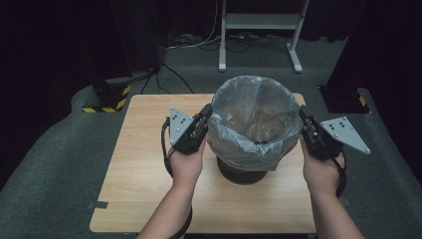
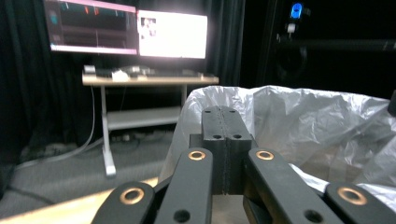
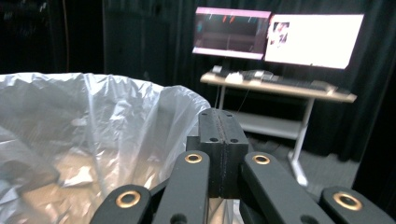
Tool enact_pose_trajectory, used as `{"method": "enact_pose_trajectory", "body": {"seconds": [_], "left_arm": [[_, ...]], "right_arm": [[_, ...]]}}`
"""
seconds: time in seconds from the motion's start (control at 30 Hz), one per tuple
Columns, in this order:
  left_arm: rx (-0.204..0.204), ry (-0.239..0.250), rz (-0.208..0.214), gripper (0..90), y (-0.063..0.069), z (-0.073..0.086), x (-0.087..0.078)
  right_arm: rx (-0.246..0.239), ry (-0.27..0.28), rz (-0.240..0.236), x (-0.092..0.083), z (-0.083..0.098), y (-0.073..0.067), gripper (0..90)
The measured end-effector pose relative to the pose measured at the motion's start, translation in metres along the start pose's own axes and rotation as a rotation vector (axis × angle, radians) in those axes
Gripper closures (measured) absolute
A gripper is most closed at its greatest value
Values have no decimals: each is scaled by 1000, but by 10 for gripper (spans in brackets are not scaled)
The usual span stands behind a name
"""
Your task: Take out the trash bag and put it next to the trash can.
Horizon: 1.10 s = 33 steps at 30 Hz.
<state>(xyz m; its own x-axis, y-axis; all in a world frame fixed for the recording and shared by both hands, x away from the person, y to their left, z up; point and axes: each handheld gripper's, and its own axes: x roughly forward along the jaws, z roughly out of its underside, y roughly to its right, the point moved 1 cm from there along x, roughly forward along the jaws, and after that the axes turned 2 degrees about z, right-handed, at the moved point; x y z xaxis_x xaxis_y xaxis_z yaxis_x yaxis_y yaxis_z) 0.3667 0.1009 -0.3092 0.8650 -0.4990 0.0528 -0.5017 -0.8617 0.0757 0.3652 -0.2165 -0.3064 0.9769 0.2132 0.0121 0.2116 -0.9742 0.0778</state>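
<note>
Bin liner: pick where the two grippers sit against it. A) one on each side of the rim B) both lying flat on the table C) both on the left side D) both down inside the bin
A: in the high view the left gripper and the right gripper flank the bin liner, one at each side of its rim.

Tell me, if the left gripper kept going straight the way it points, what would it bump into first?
Most likely the grey bag lining the bin: the left gripper, jaws shut, already sits at its rim. Whether it touches is unclear.
</note>
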Motion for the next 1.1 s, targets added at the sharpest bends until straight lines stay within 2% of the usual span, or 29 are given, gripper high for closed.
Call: {"method": "enact_pose_trajectory", "body": {"seconds": [0.03,0.2,0.37,0.43,0.53,0.6,0.73,0.87,1.1], "left_arm": [[1,17,1,900,0,-1,-1],[-3,89,19,900,1,-11,-3],[12,161,45,900,6,-19,-11],[10,166,53,900,7,-19,-13],[-7,143,56,900,8,-16,-14],[-5,133,56,900,9,-14,-14],[-11,115,60,900,9,-11,-15],[-11,84,71,900,9,-8,-13],[-25,36,108,899,5,-3,-14]], "right_arm": [[0,30,7,-2,-2,-1,900],[4,109,23,-8,-11,-3,900],[3,184,36,-18,-23,-3,900],[14,209,40,-23,-26,-3,900],[12,233,42,-30,-28,-7,900],[-7,252,53,-36,-30,-16,900],[5,236,-27,-40,-34,-38,900],[-10,221,-86,-36,-36,-66,900],[-83,155,-185,-26,-34,-115,900]]}}
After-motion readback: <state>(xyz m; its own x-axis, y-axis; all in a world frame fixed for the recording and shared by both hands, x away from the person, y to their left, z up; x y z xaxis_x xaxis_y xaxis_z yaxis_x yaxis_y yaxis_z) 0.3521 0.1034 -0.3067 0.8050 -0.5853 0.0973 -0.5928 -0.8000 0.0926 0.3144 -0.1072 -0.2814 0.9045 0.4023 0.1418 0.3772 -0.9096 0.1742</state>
